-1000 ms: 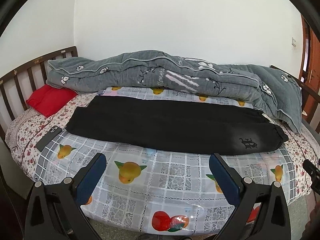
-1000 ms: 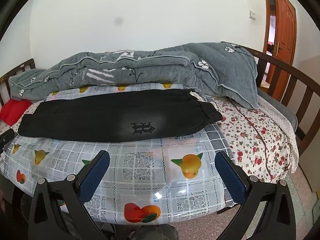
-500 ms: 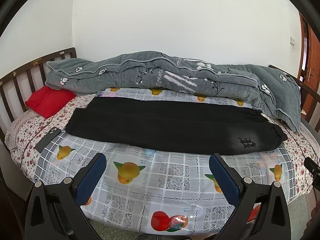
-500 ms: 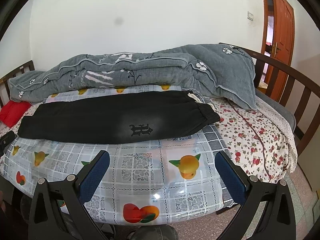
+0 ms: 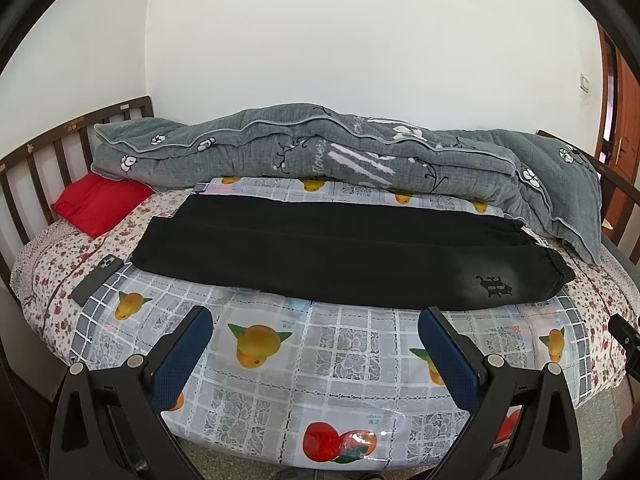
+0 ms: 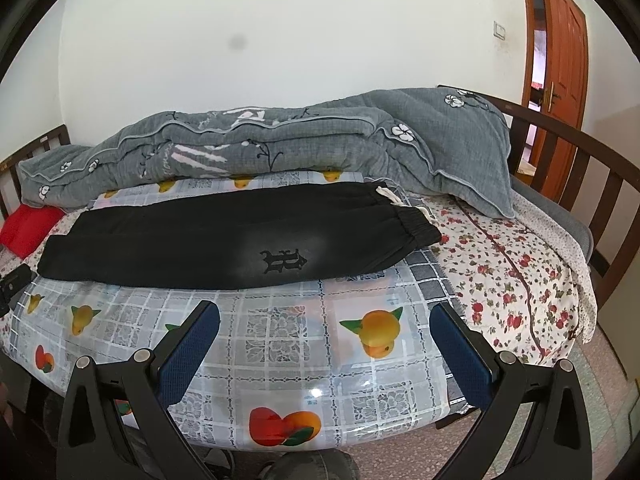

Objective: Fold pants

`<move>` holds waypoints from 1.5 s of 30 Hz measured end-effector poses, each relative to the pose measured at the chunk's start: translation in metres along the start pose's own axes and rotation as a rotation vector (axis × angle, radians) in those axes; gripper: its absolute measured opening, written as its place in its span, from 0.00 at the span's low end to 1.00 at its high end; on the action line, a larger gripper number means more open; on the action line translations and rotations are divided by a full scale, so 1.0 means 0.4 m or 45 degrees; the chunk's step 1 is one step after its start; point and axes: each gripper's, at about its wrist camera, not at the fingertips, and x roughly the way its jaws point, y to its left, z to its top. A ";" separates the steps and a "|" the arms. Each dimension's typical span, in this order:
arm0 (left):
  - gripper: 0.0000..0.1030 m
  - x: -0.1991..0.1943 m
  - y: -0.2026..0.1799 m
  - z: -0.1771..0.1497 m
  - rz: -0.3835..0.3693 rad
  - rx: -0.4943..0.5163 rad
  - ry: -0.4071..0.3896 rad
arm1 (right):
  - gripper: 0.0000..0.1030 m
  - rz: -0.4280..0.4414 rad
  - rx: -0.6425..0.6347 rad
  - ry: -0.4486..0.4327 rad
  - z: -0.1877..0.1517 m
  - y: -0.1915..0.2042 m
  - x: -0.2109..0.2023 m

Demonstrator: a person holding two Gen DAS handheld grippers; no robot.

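A phone (image 5: 97, 279) is lying by the bed's left edge. The black pants (image 5: 340, 256) are stretching flat across the fruit-print cloth (image 5: 320, 344), cuffs probably leftward. Left gripper (image 5: 315, 322) and right gripper (image 6: 325, 317) are hovering spread wide, empty, over bare cloth.

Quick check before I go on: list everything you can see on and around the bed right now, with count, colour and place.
pants: one, black, flat lengthwise on the plastic sheet, waistband to the right, leg over leg.
plastic sheet: one, grey check with fruit print, over the near part of the bed.
quilt: one, grey with white flowers, bunched along the wall behind the pants.
pillow: one, red, far left by the headboard.
phone: one, dark, left of the pants.
bedsheet: one, white with red flowers, under everything.
door: one, brown wood, far right.
left hand-held gripper: open, empty, short of the pants.
right hand-held gripper: open, empty, short of the pants.
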 end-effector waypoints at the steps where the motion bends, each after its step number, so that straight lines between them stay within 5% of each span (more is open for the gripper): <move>1: 1.00 0.000 0.000 0.000 0.000 -0.001 0.000 | 1.00 -0.001 -0.001 0.001 0.000 0.001 0.000; 27: 1.00 0.002 -0.001 0.016 0.009 -0.005 -0.014 | 1.00 0.012 -0.014 -0.024 0.003 0.026 -0.004; 45: 1.00 0.169 0.013 -0.018 0.036 0.008 0.095 | 1.00 0.020 -0.027 0.060 -0.018 0.050 0.136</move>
